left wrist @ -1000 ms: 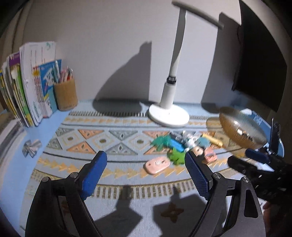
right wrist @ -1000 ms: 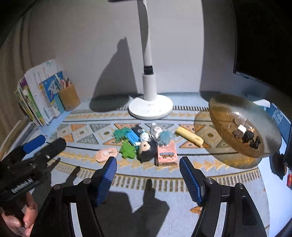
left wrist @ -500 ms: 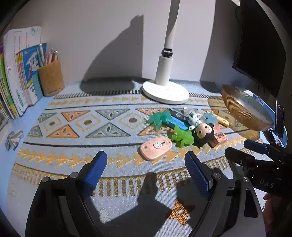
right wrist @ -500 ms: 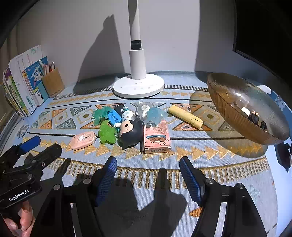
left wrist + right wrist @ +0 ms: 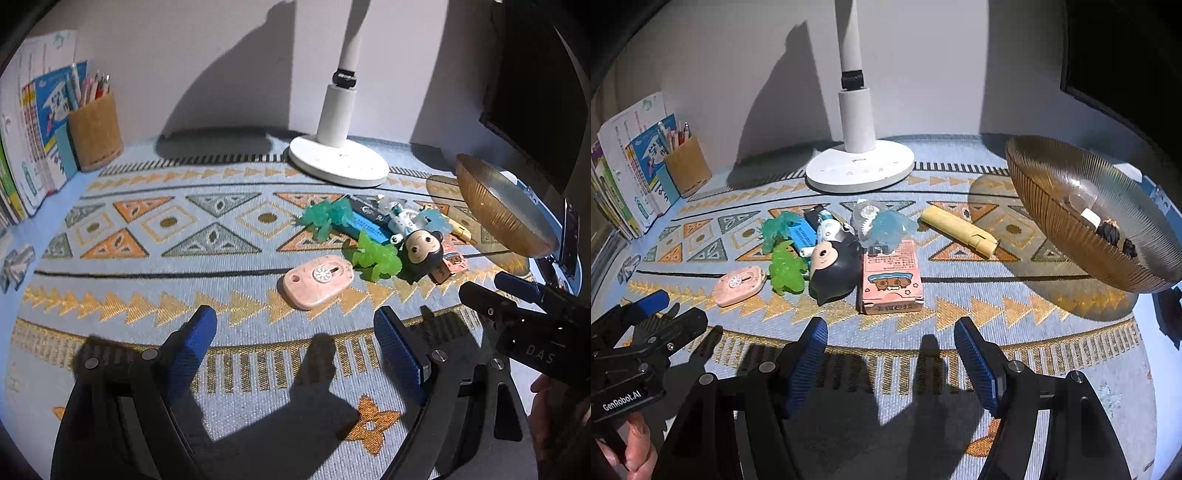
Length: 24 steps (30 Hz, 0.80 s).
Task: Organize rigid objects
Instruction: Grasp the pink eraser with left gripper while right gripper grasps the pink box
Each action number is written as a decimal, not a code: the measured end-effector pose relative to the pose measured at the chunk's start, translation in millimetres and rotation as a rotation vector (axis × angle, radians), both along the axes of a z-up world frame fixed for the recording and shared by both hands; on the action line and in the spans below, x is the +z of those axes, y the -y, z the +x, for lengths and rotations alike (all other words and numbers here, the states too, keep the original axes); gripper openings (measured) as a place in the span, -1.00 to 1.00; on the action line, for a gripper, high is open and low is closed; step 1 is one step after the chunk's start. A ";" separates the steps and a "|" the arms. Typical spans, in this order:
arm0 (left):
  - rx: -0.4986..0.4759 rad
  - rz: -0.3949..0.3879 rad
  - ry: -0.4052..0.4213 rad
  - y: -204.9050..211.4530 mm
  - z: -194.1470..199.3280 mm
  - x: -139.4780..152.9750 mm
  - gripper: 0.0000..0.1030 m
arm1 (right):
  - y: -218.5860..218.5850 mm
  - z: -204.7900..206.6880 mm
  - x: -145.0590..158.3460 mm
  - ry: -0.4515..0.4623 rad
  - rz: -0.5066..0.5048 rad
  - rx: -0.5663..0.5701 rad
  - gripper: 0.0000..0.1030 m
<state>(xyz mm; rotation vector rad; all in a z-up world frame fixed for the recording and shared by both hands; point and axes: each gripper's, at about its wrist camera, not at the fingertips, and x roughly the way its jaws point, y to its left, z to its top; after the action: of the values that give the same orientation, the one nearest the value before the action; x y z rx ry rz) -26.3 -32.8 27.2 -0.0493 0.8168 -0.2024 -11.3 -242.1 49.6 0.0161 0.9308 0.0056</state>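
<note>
Your left wrist camera sits low behind its own fingers, looking forward and down at the patterned mat (image 5: pixel 221 236), the toy pile (image 5: pixel 384 240) ahead to its right; your right wrist camera looks from beside it, closer, the same pile (image 5: pixel 842 251) dead ahead

I see toy pile mid-mat. Pink oval case (image 5: pixel 739 281) flat, leftmost, apart from rest. Green dinosaur (image 5: pixel 786 268) beside it, touching black-haired doll head (image 5: pixel 833 266) lying on side. Pink box (image 5: pixel 891 280) flat, right of doll. Teal dinosaur (image 5: pixel 777 229), blue bar (image 5: pixel 802 235) behind. Yellow tube (image 5: pixel 958 230) lying diagonal, toward amber glass bowl (image 5: pixel 1071 236); bowl tilted, holding few small items.
</note>
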 end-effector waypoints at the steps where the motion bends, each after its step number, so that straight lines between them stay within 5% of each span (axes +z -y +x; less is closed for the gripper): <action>1: 0.002 -0.004 -0.013 -0.7 1.7 -1.4 0.67 | 1.0 1.3 -1.0 -0.007 0.006 -0.002 0.35; 10: -0.045 0.022 -0.078 9.0 20.1 4.6 0.67 | -3.7 18.6 1.8 -0.078 -0.025 0.026 0.35; 24: -0.263 0.119 -0.172 24.0 62.9 -7.7 0.66 | 12.7 49.1 -15.7 -0.158 0.014 0.003 0.35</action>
<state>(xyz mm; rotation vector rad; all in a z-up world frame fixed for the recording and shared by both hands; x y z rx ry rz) 36.5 -56.9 19.5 0.1558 1.0056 -0.4011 37.8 -254.8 34.0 0.0283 1.0888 0.0135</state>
